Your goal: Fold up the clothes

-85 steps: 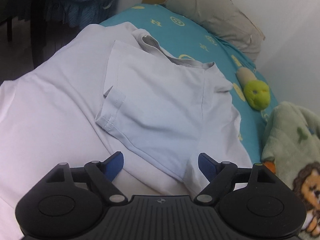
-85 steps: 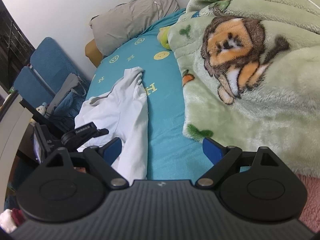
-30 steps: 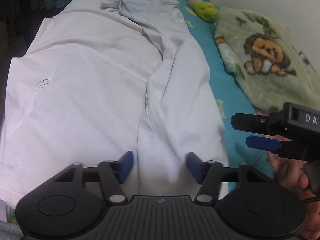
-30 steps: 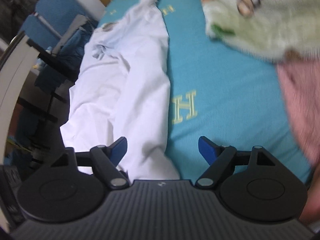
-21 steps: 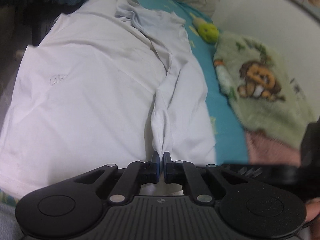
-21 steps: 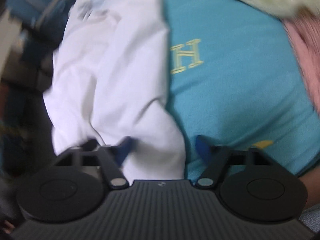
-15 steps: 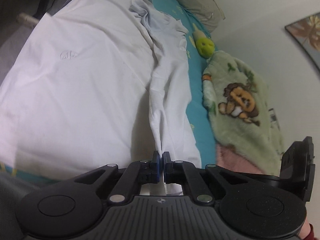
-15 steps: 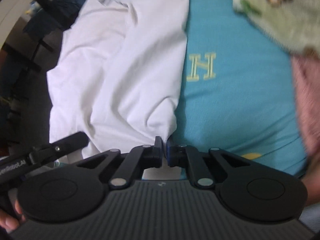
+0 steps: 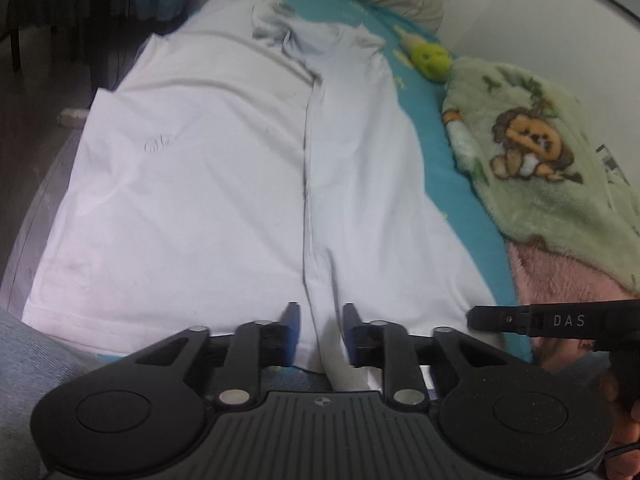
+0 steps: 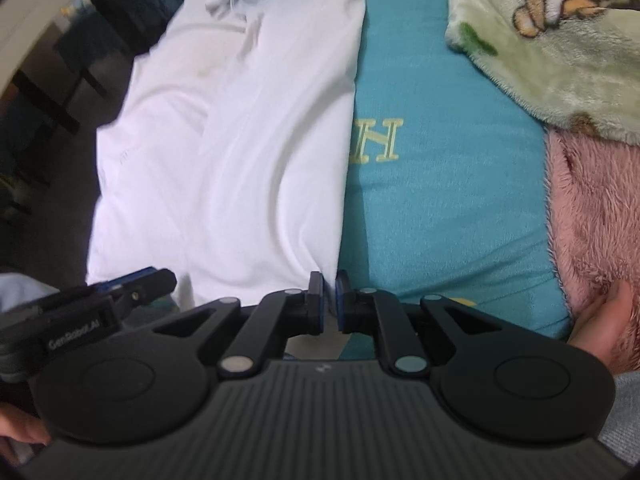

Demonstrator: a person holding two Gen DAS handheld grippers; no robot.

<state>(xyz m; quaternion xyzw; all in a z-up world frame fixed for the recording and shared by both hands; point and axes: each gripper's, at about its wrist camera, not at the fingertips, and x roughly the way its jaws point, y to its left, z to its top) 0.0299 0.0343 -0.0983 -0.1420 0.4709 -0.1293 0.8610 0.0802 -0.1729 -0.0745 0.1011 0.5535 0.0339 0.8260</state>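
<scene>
I saw the white cotton T-shirt (image 9: 208, 184) lying smooth and matt, faintly creased. At two o'clock, the green lion-print fleece blanket (image 9: 552, 168) looked plush, its pink underside (image 10: 596, 216) shaggier. The teal printed bedsheet (image 10: 436, 184) appeared flat-woven. My matt black ribbed plastic left gripper (image 9: 319, 338) carried dull blue pads.
</scene>
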